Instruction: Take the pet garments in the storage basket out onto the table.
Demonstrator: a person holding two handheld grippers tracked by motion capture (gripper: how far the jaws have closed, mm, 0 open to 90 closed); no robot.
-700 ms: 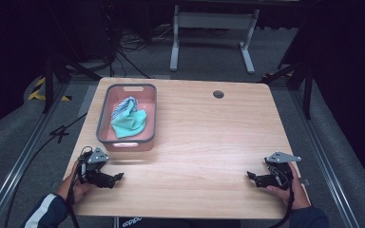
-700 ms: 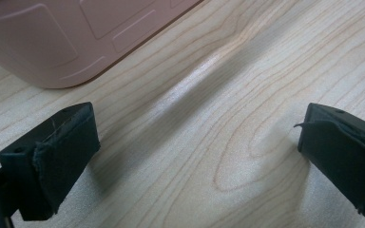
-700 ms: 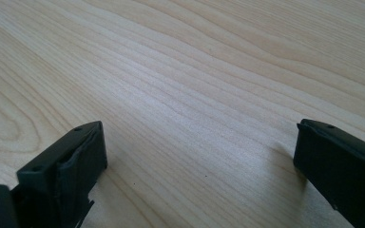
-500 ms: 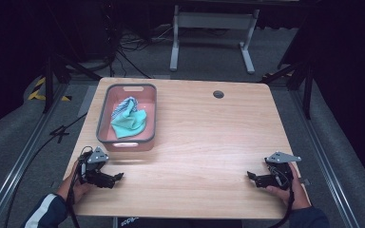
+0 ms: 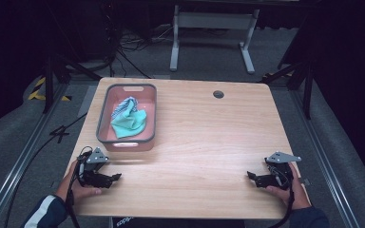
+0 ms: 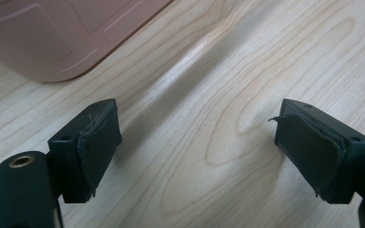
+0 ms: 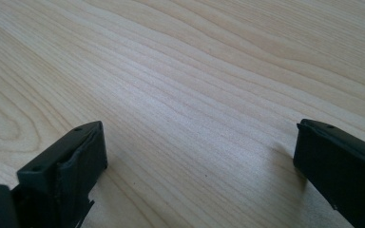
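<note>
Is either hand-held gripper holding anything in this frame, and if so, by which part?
Nothing is held. The left hand-held gripper and the right hand-held gripper both stand open over bare table; the cloths lie in the pink bin.

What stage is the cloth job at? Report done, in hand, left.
Done: nothing visibly; the teal cloth and the striped cloth lie bunched in the pink bin. In hand: nothing; the left gripper and right gripper rest open on the table. Left: apparently all handling of the cloths.

Bare table; only the bin obstructs.
</note>
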